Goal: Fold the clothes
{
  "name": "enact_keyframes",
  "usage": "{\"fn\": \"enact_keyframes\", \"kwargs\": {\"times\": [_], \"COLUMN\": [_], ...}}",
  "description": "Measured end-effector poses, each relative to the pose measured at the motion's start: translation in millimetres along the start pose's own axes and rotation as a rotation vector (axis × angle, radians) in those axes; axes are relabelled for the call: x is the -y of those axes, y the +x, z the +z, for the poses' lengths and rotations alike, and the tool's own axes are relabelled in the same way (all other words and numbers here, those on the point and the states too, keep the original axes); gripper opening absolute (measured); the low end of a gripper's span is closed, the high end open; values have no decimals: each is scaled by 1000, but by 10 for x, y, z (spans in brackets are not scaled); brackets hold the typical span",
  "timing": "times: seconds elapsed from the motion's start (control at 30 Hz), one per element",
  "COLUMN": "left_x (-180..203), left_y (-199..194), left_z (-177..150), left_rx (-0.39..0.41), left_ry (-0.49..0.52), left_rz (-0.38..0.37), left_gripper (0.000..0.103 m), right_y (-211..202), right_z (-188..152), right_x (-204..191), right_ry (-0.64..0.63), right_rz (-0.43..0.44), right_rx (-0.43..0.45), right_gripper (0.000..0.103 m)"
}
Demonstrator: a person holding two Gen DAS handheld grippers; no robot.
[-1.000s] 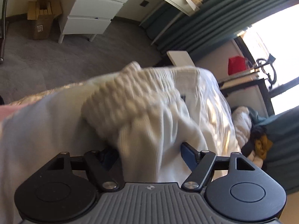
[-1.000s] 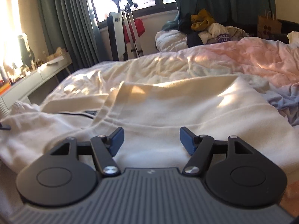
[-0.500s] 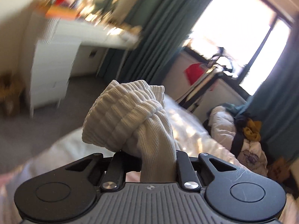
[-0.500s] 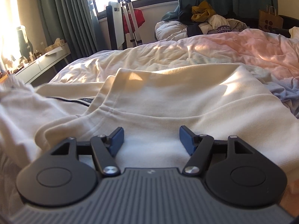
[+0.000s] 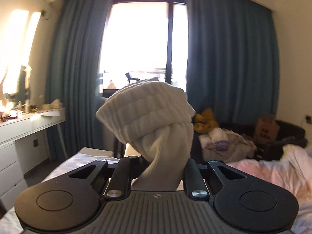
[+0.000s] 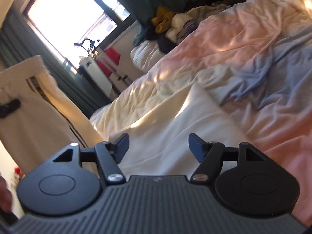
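Starting at the far left and seeing a white desk (image 5: pixel 23 128) beside the blue curtains (image 5: pixel 78 78). Pinching the ribbed cuff (image 5: pixel 148 113) of the white top with the left gripper (image 5: pixel 158 165), fingers squeezed in close on the cloth, holding it up high in front of the bright window (image 5: pixel 140 48). Moving over to the right wrist view and finding the white top (image 6: pixel 39 120) hanging down at the left side, one part lifted off the bed (image 6: pixel 253 44) and the other part lying flat on the covers. Holding the right gripper (image 6: pixel 158 146) wide apart with nothing in it, hovering just over the flat part of the top. Spotting a pile of other clothes (image 6: pixel 175 25) far off near the window, well apart from the top. Guessing at the step now: maybe lifting a sleeve to bring it across the body of the top, or maybe lifting the top to shake it and lay it out smooth. Not being able to tell which one from here. Needing a firm pinch on the cuff either way, and a slow swing, so as not to pull the flat part into wrinkles. Maybe also needing the open right gripper to come down and hold the flat part in place.
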State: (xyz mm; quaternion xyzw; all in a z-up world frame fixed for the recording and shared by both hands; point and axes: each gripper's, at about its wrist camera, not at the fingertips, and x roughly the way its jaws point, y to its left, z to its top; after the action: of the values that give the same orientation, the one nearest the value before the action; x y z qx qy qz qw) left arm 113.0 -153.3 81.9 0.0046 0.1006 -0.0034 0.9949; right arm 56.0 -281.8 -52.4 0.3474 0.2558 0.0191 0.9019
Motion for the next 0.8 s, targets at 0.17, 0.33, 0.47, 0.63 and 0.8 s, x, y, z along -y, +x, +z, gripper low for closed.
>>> {"fn": "enact_keyframes", "kwargs": {"times": [0.17,0.33,0.47,0.63,0.8], "left_x": [1009,1807,1844,1400,1052], "left_y": [268,444,410,201,-87], "left_z": [-534,-1323,-1674,-1850,-1848], "left_rx": [-76,-242,-206,-182,-184], "left_ry": [197,538,673,732,752], "left_rz": [-116,-262,-284,-322,-372], "left_gripper": [16,17,24,44,58], "right_y": [-224,-375,-373,-193,10], "right_z": [391,640,704,715,746], "right_x": [423,834,1157,1360,1163], "right_ry": [85,198,319,434,377], "right_rz": [-38,51,82,164,202], "right_rx": [79,94,95,39,-37], "right_gripper": [70,71,70,70,70]}}
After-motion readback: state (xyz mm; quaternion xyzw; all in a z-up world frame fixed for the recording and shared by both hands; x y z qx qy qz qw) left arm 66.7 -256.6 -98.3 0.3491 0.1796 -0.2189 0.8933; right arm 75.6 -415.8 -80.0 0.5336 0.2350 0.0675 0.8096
